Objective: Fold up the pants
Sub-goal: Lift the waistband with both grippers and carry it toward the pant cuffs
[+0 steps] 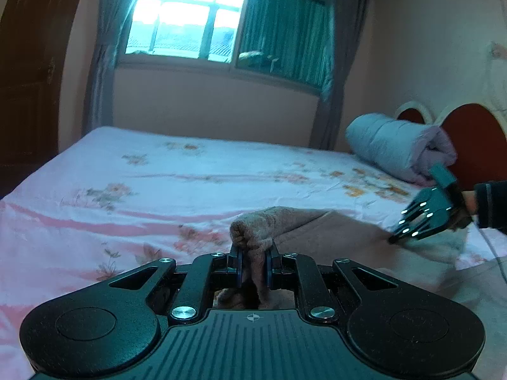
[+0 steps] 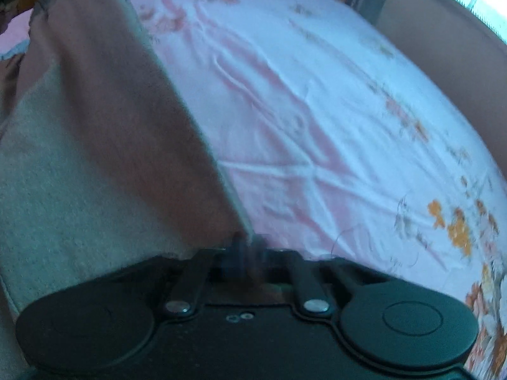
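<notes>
Bed (image 1: 95,164), one, under a pink floral sheet (image 2: 317,95); the pants lay across its near side. One rolled grey quilt (image 1: 389,145) sat at the headboard (image 1: 475,139), well apart from the work. One window (image 1: 190,15) behind, curtains to both sides.

Pants (image 2: 95,126), one pair, brownish fleece, spread flat on the sheet with one end lifted off it.

Left gripper (image 1: 253,269): fingers pressed together on a bunched end of the pants, cloth sticking up above the pads and hanging below them. Right gripper (image 2: 247,253): view blurred, jaws drawn together on the edge of the fabric, as far as could be told; in the left wrist view it reached low to the cloth at the far right, the person's dark sleeve (image 1: 488,202) behind it.

Judged step: carrying one end over for a fold. To do it well, both grips should hold level with each other and keep the edge taut between them, so the layer lands square on the lower one without a slack belly. The left pinch looked bulky; a slip there seemed the main hazard. Lower both ends together, then release.

Grippers counted: two.
</notes>
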`<action>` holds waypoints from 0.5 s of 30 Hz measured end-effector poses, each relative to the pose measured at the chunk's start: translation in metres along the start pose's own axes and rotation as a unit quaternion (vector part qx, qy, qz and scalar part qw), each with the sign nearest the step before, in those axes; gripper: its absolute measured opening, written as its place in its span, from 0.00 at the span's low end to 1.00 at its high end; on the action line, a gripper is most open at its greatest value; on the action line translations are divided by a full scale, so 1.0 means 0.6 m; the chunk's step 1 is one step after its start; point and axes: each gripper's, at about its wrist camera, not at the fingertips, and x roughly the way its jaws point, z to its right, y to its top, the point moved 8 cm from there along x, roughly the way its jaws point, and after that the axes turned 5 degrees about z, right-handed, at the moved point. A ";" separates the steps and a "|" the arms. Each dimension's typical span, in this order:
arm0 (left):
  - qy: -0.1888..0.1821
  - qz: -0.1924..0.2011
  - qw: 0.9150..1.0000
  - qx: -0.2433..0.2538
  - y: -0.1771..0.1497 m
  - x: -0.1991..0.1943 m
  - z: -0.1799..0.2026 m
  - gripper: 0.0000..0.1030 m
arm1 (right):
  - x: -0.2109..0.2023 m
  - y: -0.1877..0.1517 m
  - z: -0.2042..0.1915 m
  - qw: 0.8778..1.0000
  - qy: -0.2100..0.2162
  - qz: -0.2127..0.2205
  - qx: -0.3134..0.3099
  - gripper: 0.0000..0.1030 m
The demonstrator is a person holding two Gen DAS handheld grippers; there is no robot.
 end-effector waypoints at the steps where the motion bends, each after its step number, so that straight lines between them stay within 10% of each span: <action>1: 0.007 -0.006 1.000 -0.002 0.000 0.009 -0.005 0.13 | -0.009 0.002 0.002 1.000 -0.004 0.006 0.012 0.00; 15: -0.068 0.048 0.996 0.032 0.074 -0.051 0.059 0.13 | -0.372 -0.005 -0.143 0.977 -0.185 0.103 -0.005 0.00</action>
